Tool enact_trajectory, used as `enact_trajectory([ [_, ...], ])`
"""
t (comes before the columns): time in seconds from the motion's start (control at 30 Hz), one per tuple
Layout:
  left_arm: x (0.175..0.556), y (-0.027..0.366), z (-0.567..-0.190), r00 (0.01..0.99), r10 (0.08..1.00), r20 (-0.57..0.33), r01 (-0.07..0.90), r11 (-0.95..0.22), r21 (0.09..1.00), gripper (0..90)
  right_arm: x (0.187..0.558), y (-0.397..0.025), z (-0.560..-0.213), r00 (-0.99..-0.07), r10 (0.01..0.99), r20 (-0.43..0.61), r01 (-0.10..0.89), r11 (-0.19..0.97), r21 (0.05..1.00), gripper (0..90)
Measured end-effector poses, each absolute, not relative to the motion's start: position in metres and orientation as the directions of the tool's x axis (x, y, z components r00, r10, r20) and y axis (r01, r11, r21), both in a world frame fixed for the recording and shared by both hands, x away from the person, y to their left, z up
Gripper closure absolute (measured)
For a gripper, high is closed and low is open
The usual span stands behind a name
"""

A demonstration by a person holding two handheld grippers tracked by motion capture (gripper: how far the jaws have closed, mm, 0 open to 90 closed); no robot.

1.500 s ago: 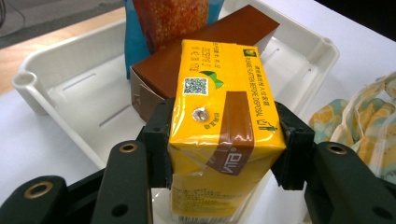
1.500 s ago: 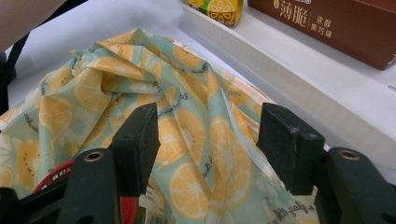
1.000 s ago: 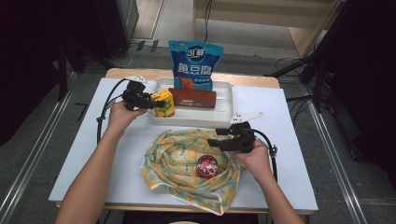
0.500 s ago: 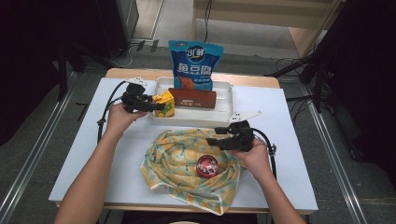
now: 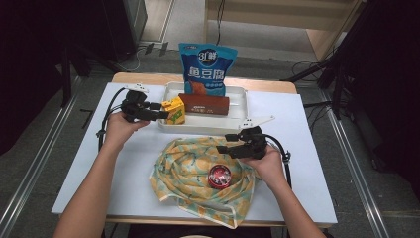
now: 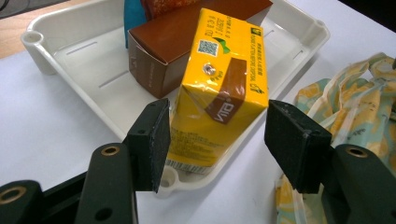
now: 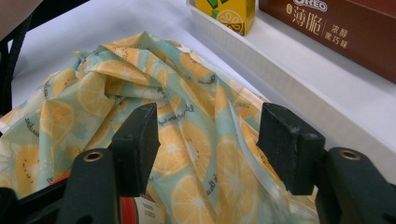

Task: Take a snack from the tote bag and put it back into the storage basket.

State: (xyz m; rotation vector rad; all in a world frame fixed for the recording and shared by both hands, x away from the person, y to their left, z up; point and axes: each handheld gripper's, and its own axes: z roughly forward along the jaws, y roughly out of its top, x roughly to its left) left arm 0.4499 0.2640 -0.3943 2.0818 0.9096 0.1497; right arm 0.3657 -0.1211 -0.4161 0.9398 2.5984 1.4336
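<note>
1. High view: the left gripper (image 5: pixel 161 115) reaches from the left edge of the white tray (image 5: pixel 237 125) toward the yellow drink carton (image 5: pixel 174 111), which stands at the tray's left end, touching the brown Oreo box (image 5: pixel 204 104).
2. Left gripper view puts the carton (image 6: pixel 217 88) between the two black fingers (image 6: pixel 150 142). They are spread: the left pad lies at or just beside the carton's side, the right pad stands clear of it with a gap showing, so nothing is pinched.
3. The carton leans, its top tipped against the brown box; judging by this, it is either about to be gripped or just being set down in the tray.
4. The blue snack bag (image 5: pixel 208 69) stands upright at the tray's far side, behind the brown box.
5. The left forearm runs up from the bottom of the high view, with the gripper turned sideways toward the tray.
6. The right gripper (image 5: pixel 225 143) hovers over the far edge of the orange-print cloth (image 5: pixel 193 173), which lies crumpled on the white surface (image 5: pixel 79 163) with a red round tin (image 5: pixel 220 175) on it.
7. Right gripper view shows those fingers (image 7: pixel 289 144) spread above the cloth (image 7: pixel 187 140), holding nothing, probably waiting to steady or lift the fabric.
</note>
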Motion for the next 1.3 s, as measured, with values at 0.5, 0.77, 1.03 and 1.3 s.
enact_trajectory([
  [0.5, 0.428, 0.267, -0.389, 0.735, 0.646, -0.207, 0.551, -0.39, 0.738, 56.9, 0.369, -0.118, -0.414, -0.825, 0.507, 0.25, 0.48, 0.396, 0.782, 39.8],
  [0.77, 0.423, 0.261, -0.391, 0.759, 0.608, -0.236, 0.546, -0.395, 0.739, 78.9, 0.369, -0.117, -0.414, -0.828, 0.503, 0.248, 0.476, 0.397, 0.785, 39.8],
  [1.03, 0.424, 0.251, -0.397, 0.765, 0.594, -0.247, 0.549, -0.402, 0.733, 86.8, 0.368, -0.117, -0.414, -0.828, 0.503, 0.249, 0.477, 0.396, 0.785, 39.7],
  [1.3, 0.425, 0.246, -0.399, 0.772, 0.587, -0.242, 0.535, -0.396, 0.746, 90.0, 0.367, -0.116, -0.414, -0.831, 0.498, 0.246, 0.473, 0.401, 0.785, 39.7],
])
